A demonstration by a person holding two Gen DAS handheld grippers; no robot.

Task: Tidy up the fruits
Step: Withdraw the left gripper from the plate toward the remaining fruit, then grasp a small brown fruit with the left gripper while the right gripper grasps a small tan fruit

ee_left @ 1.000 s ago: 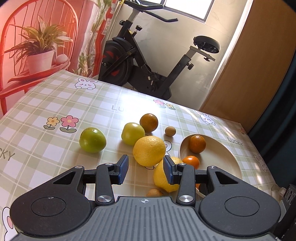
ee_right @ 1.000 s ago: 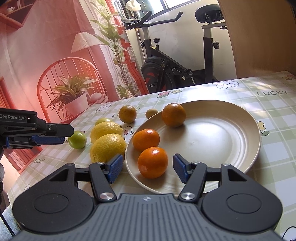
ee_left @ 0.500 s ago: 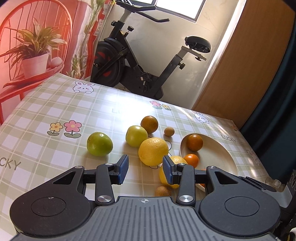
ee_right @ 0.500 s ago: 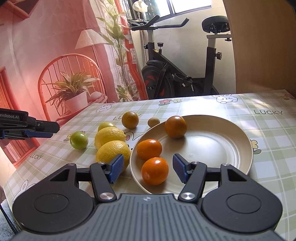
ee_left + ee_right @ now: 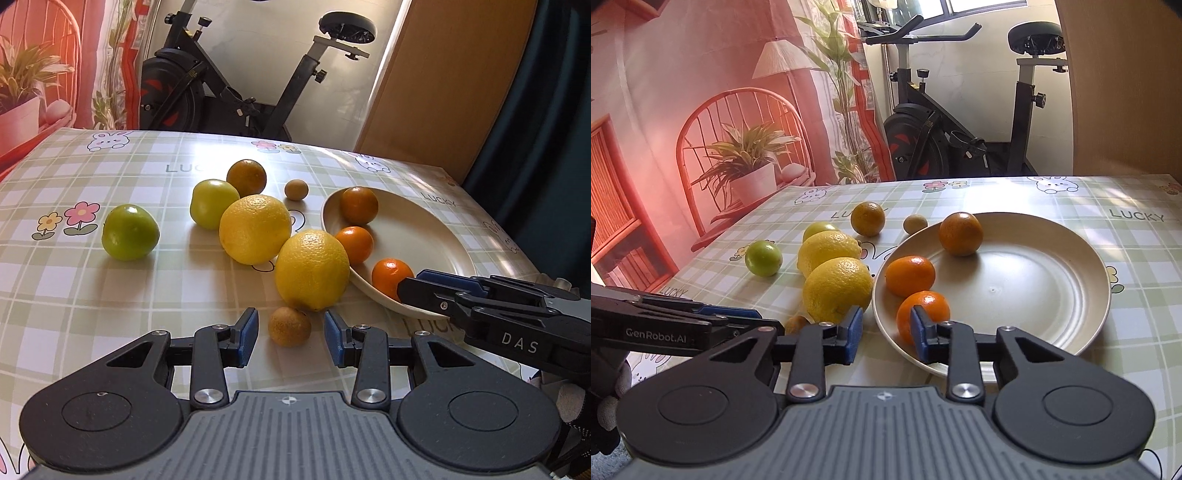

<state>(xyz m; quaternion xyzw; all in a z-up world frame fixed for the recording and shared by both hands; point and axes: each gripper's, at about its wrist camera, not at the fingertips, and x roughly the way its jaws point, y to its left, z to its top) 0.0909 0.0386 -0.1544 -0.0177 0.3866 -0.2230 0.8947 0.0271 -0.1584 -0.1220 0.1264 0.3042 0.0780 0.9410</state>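
Note:
A small brown fruit (image 5: 289, 326) lies on the checked tablecloth between the pads of my left gripper (image 5: 290, 336), which is open and clear of it on both sides. Just beyond it are two lemons (image 5: 312, 269) (image 5: 255, 229). The cream plate (image 5: 1015, 295) holds three oranges. The nearest orange (image 5: 925, 308) sits just past my right gripper (image 5: 886, 332), whose jaws are closing to a narrow gap with nothing between them. In the left wrist view the right gripper (image 5: 410, 284) hangs over the plate's near rim.
Two green fruits (image 5: 130, 232) (image 5: 213, 203), a dark orange (image 5: 246, 178) and another small brown fruit (image 5: 296, 189) lie left of the plate. An exercise bike (image 5: 229, 85) stands past the table's far edge. A gloved hand (image 5: 609, 406) holds the left gripper.
My left gripper sank and tipped towards the table, bringing the small brown fruit between its jaws. The right gripper's jaws narrowed and drew back from the nearest orange, which stays in the plate.

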